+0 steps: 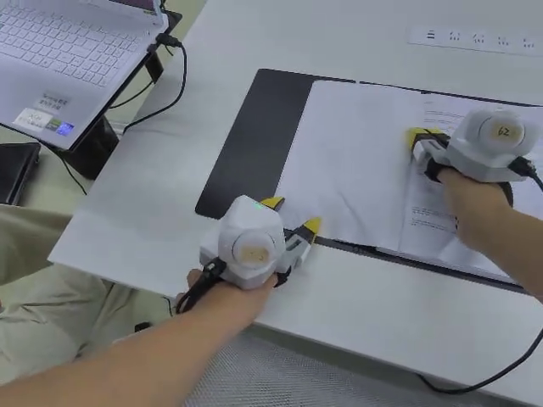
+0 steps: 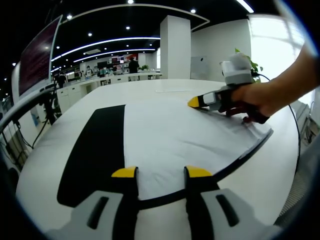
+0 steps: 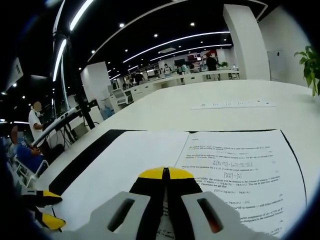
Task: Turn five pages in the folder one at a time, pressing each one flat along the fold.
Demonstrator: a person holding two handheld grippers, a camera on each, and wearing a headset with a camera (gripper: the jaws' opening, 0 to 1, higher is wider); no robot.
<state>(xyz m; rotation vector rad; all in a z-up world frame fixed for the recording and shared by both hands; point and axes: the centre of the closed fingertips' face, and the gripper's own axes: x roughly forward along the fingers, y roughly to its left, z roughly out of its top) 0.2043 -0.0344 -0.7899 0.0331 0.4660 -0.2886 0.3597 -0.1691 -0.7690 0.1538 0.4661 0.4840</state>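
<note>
Left gripper [image 1: 293,214] is parked at the table's near edge. Its jaws are spread apart with nothing between them, and the yellow tips sit right at the near edge of the black folder [image 1: 254,144]. The folder lies open on the white table [image 1: 356,42], close to that near edge. Its left cover is bare and a blank page [image 1: 356,161] is flopped over the middle. Further in, the right gripper [image 1: 417,138] has its jaws pinched together on nothing, tip down on the paper at the fold. The printed page [image 3: 240,165] is just to its right. There's a power strip [image 1: 475,38] along the far edge and a laptop [image 1: 59,51] off past the far-left corner.
</note>
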